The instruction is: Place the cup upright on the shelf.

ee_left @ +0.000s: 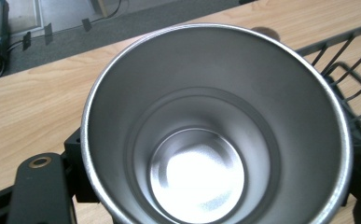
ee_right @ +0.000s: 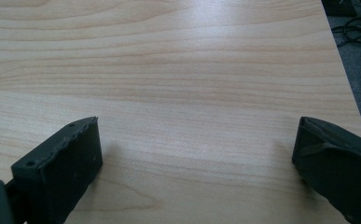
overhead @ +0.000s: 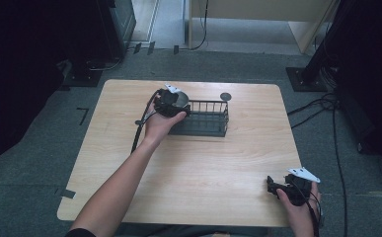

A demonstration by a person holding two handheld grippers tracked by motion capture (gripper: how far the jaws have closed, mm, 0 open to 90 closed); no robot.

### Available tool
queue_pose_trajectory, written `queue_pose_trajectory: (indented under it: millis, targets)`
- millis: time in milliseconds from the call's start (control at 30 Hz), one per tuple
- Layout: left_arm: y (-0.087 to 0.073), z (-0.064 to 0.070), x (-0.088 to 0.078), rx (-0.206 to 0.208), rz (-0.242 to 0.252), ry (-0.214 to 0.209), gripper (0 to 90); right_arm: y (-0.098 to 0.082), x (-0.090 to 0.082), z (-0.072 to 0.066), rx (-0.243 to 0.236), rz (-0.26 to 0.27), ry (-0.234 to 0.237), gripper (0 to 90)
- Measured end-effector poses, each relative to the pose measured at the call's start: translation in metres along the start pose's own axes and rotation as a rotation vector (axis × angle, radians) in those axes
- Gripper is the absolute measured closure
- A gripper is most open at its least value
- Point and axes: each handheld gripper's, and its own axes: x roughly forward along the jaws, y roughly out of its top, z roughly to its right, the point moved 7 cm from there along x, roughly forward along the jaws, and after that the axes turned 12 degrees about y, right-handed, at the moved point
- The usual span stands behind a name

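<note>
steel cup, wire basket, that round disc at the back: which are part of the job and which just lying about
In the job:
- steel cup, held in the left gripper
- wire basket, right beside the cup

Lying about:
- dark round disc behind the basket
- right gripper, open, idle over bare table

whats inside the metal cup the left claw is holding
Nothing: the metal cup looks empty, its bare shiny bottom in plain sight in the left gripper view. What lies beneath the cup is covered; the wire basket sits beside it.
</note>
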Motion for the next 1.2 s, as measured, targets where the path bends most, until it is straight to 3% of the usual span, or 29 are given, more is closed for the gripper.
queue_pose_trajectory:
  millis: [200,567,900,1200]
  targets:
    - [-0.005,0.000,0.006,0.002,-0.008,0.009,18.9,0.000,0.000,0.000,0.000,0.000,0.000,0.9]
    - [-0.011,0.006,0.009,0.050,-0.019,0.013,18.7,0.000,0.000,0.000,0.000,0.000,0.000,0.9]
    - [-0.012,0.003,0.008,0.050,-0.042,0.005,7.3,0.000,0.000,0.000,0.000,0.000,0.000,0.9]
    - [-0.006,-0.003,-0.005,0.013,-0.017,-0.017,0.8,0.000,0.000,0.000,0.000,0.000,0.000,0.9]
